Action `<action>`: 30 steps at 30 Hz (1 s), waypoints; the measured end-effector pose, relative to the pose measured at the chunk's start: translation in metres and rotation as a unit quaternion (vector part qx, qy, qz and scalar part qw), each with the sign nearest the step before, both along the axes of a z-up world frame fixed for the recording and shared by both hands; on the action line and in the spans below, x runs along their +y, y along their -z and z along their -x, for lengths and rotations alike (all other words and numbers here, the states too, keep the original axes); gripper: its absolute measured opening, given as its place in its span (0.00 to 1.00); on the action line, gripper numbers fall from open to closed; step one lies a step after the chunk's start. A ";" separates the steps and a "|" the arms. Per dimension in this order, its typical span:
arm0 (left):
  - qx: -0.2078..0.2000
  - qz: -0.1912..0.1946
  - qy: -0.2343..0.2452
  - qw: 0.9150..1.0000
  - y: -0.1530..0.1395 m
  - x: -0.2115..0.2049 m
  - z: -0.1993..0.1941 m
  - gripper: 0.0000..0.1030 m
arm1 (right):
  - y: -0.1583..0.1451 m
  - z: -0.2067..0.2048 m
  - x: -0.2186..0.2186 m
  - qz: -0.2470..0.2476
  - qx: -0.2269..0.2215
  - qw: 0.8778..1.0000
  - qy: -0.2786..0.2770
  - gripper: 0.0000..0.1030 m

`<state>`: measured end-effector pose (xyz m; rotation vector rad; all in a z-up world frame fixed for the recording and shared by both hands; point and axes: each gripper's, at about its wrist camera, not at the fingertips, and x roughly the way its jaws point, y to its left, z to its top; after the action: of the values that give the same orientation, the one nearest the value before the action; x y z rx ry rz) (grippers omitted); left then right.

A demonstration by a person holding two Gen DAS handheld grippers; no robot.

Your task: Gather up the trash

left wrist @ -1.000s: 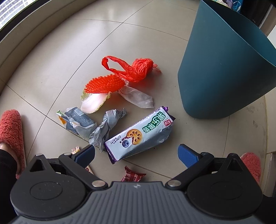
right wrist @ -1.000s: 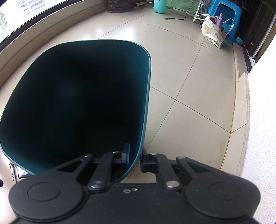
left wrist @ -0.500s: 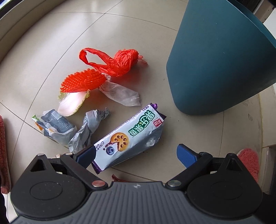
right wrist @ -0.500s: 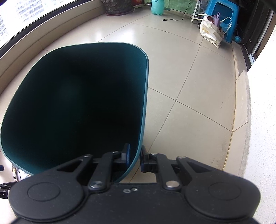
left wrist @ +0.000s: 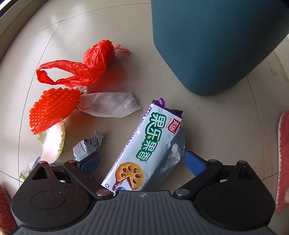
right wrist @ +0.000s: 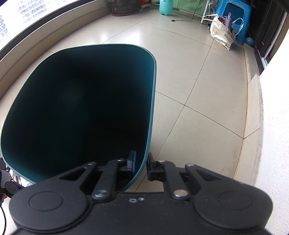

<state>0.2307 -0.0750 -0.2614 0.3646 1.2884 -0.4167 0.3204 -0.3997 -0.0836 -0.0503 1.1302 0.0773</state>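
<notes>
In the left wrist view my left gripper is open, its blue pads on either side of a biscuit wrapper lying on the tiled floor. Beyond lie a red plastic bag, a red foam fruit net, a white plastic scrap, a cabbage leaf and a grey crumpled wrapper. The teal bin stands at upper right. In the right wrist view my right gripper is shut on the teal bin's rim; the bin's inside is dark.
A pink slipper is at the right edge and another at the lower left. Farther off stand a blue stool, a white bag, a green jug and a plant pot. A wall is to the right.
My left gripper has moved down and forward, so the biscuit wrapper now lies between its open fingers. The right gripper keeps its hold on the bin rim.
</notes>
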 end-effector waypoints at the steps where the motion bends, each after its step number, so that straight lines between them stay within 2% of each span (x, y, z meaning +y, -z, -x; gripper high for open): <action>1: 0.006 0.001 0.005 1.000 0.006 0.000 -0.003 0.97 | 0.000 0.000 -0.001 0.000 0.001 1.000 0.000 0.10; 4: 0.023 -0.001 0.006 1.000 0.022 0.002 -0.011 0.91 | -0.001 -0.001 -0.001 0.000 0.001 1.000 0.000 0.10; 6: 0.047 0.004 -0.004 0.999 0.033 0.005 -0.016 0.68 | -0.001 -0.001 -0.002 0.001 0.000 1.000 0.001 0.10; 11: 0.061 0.017 -0.032 0.997 0.042 0.014 -0.020 0.58 | 0.000 -0.002 0.000 0.006 -0.001 1.000 0.002 0.10; 14: 0.057 0.010 -0.046 0.997 0.040 0.016 -0.018 0.52 | 0.000 -0.002 0.001 0.011 -0.001 1.000 0.002 0.09; 19: 0.039 0.008 -0.081 0.996 0.023 0.019 -0.011 0.46 | 0.000 0.000 0.002 0.013 -0.007 1.000 0.000 0.09; 20: 0.037 0.006 -0.087 0.996 0.019 0.019 -0.010 0.41 | -0.001 0.001 0.002 0.015 -0.009 1.000 -0.002 0.09; 23: 0.033 -0.002 -0.107 0.994 0.004 0.021 -0.010 0.41 | -0.001 0.003 0.003 0.013 -0.012 1.000 -0.004 0.09; 26: 0.027 0.007 -0.127 0.992 -0.015 0.026 -0.008 0.40 | -0.001 0.005 0.002 0.009 -0.015 1.000 -0.003 0.09; 30: 0.019 0.013 -0.154 0.988 -0.052 0.032 -0.001 0.40 | -0.003 0.008 0.001 0.008 -0.019 1.000 -0.005 0.10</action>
<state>0.2320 -0.0431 -0.2092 0.1322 1.3492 -0.1788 0.3123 -0.3988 -0.0808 -0.0711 1.0932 0.0760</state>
